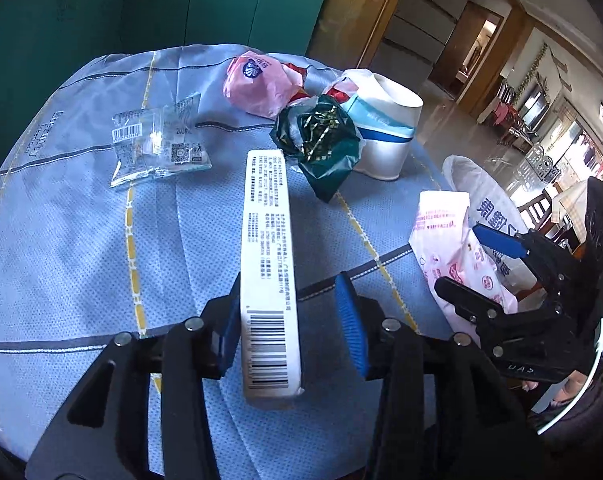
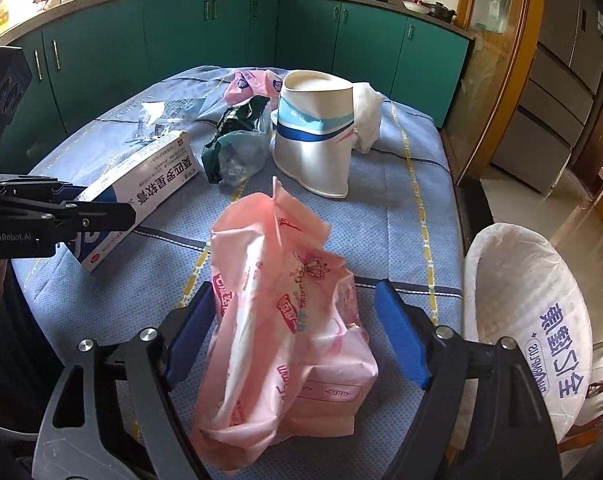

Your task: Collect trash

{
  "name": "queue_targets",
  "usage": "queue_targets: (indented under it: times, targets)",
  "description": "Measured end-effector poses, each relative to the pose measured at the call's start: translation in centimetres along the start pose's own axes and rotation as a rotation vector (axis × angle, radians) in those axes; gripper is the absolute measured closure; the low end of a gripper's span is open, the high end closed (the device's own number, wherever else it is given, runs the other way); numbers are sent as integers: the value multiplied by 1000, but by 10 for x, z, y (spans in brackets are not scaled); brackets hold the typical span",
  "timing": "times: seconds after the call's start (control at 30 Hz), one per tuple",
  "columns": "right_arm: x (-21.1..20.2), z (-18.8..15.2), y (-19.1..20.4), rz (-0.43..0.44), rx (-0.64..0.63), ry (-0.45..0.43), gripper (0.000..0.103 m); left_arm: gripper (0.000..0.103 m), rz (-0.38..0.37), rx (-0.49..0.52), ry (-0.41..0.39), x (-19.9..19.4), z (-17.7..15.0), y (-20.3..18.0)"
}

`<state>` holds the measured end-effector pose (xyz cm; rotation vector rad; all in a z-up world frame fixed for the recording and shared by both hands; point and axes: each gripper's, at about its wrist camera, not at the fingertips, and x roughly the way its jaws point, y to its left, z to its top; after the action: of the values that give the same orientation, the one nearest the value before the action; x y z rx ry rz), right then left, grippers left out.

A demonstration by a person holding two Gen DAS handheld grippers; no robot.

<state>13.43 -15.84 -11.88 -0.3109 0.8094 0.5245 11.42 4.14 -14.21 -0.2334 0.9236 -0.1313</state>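
Observation:
A long white carton [image 1: 266, 264] with a barcode lies on the blue tablecloth between the open fingers of my left gripper [image 1: 291, 312]; only the left pad is close to it. It also shows in the right wrist view [image 2: 141, 184]. A pink plastic package [image 2: 285, 332] stands between the open fingers of my right gripper [image 2: 301, 328], with gaps on both sides. The package [image 1: 453, 256] and my right gripper [image 1: 473, 256] also show in the left wrist view. A white-lined trash bin [image 2: 529, 320] stands beside the table at the right.
On the table [image 1: 81, 240] lie a clear wrapper [image 1: 157, 140], a dark green foil wrapper [image 1: 321, 140], a crumpled pink bag [image 1: 257, 84] and an upturned white paper bowl [image 2: 317, 132]. Green cabinets [image 2: 221, 40] stand behind. The table edge runs along the right.

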Motion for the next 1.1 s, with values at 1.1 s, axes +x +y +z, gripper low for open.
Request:
queue_targets:
  times: [1.1]
  targets:
    - [20,13,26,6,39,56,41,78,-13,79,-6,1,-9,7]
